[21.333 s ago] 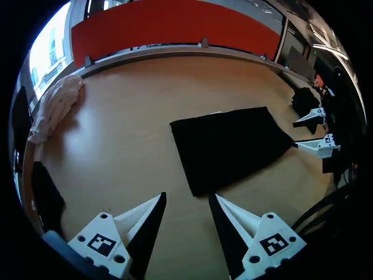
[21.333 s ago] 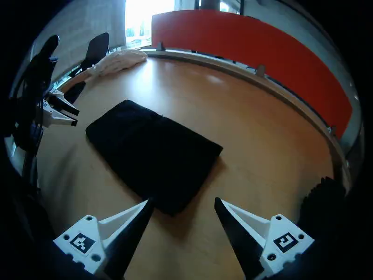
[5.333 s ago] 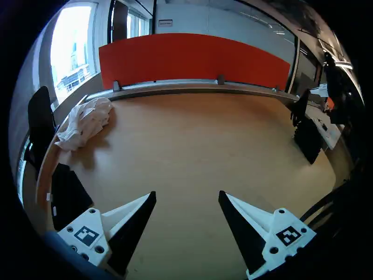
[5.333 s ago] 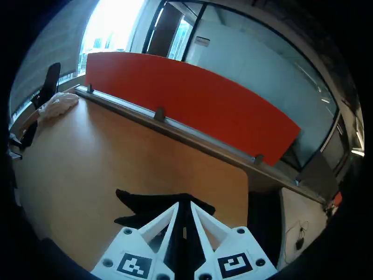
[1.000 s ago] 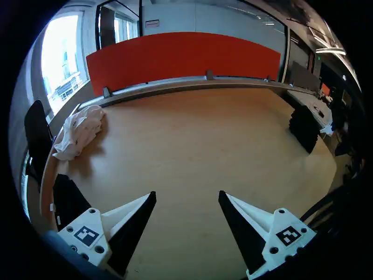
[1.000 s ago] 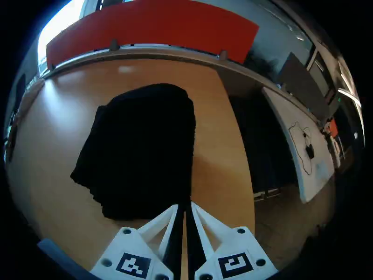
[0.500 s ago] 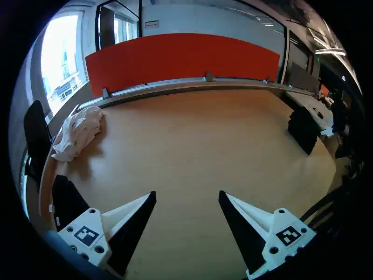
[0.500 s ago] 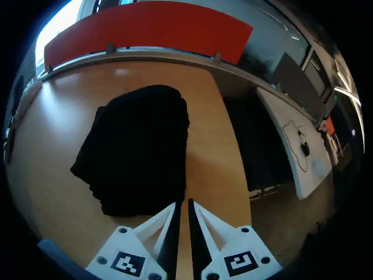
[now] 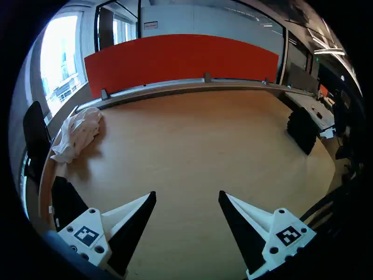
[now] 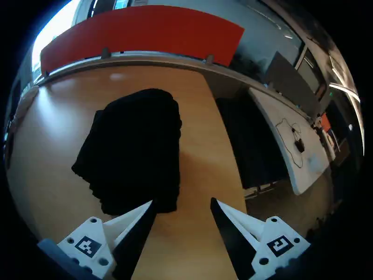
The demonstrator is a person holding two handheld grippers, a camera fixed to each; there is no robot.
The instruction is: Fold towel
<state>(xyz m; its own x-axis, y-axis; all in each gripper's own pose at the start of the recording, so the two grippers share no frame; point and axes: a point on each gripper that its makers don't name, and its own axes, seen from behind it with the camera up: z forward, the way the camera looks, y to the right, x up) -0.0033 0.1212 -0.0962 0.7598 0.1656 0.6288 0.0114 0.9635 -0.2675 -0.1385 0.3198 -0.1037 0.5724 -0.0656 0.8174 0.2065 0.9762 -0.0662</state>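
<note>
Our right claw (image 10: 182, 200) stands wide and empty, its left fingertip just by the near corner of the black towel (image 10: 133, 149). The towel lies as a folded stack near the table's (image 10: 205, 154) right edge, its long axis running away from that claw toward the far edge. Our left claw (image 9: 185, 192), wide and empty, hovers over bare wood with the towel well off to its right, so we judge the right claw nearer. A pale cloth heap (image 9: 77, 133) sits at the left edge.
</note>
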